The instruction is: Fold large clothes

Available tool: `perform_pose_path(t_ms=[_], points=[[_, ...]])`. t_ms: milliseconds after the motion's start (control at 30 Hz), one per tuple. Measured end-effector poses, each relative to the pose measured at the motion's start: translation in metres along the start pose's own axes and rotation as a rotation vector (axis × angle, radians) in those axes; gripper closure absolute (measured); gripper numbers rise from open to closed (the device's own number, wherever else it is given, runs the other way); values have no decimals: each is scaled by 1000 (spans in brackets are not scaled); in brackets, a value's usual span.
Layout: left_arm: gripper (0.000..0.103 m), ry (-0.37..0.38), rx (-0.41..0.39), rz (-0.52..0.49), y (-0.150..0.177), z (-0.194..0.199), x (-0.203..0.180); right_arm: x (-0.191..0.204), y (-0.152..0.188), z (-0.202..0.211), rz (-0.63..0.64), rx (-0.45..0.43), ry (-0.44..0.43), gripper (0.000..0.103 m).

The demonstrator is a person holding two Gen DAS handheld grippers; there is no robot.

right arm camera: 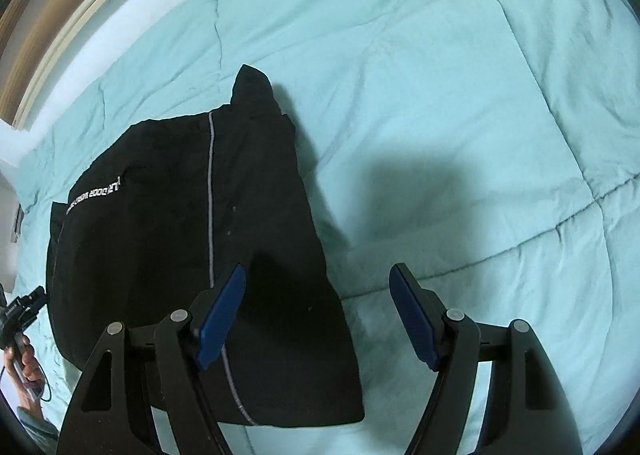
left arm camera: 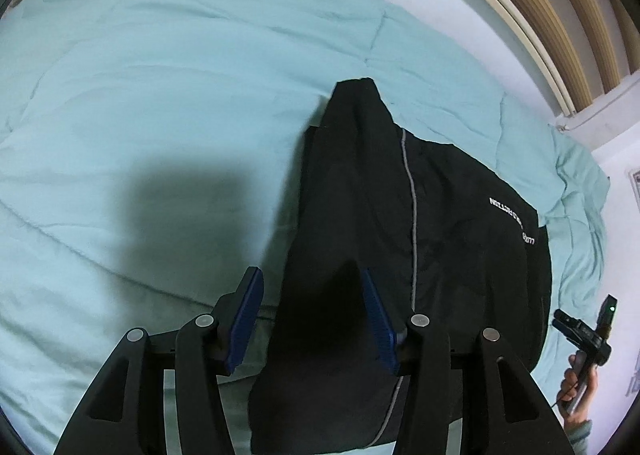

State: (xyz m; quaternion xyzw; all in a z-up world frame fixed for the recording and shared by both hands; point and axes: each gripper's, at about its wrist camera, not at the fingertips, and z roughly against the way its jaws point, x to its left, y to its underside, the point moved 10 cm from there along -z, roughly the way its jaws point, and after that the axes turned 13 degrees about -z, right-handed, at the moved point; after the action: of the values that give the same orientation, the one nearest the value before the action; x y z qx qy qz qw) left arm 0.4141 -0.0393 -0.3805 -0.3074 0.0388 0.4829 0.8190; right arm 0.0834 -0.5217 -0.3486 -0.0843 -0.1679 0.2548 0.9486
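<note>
A black garment (left arm camera: 420, 239) with a grey piping stripe and white lettering lies folded into a compact shape on a teal quilt (left arm camera: 160, 95). It also shows in the right wrist view (right arm camera: 180, 235). My left gripper (left arm camera: 312, 315) is open and empty, hovering over the garment's near left edge. My right gripper (right arm camera: 320, 311) is open and empty, hovering over the garment's near right edge, with its right finger over bare quilt (right arm camera: 440, 95). The other hand-held gripper shows at the frame edge in the left wrist view (left arm camera: 588, 339) and in the right wrist view (right arm camera: 20, 319).
The quilt covers a bed and spreads wide on all sides of the garment. A wooden headboard (left arm camera: 560, 15) curves along the far edge, with a white wall beside it. It also shows in the right wrist view (right arm camera: 48, 15).
</note>
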Motion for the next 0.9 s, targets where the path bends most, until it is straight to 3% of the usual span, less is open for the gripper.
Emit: perform_pose_path(t_ms=[200, 367, 467, 600, 767, 900], points=[[46, 54, 48, 9, 3, -25, 0, 10, 2, -33, 25, 74, -51, 27], [30, 183, 70, 106, 6, -46, 8, 16, 0, -57, -15, 133, -154, 26], [29, 259, 76, 161, 6, -56, 9, 20, 1, -73, -68, 192, -245, 21], [29, 353, 75, 194, 4, -62, -2, 19, 3, -86, -98, 234, -266, 13], [26, 334, 105, 129, 5, -79, -22, 25, 4, -93, -115, 270, -331, 13], [26, 355, 100, 154, 4, -80, -24, 34, 8, -84, -148, 315, -435, 13]])
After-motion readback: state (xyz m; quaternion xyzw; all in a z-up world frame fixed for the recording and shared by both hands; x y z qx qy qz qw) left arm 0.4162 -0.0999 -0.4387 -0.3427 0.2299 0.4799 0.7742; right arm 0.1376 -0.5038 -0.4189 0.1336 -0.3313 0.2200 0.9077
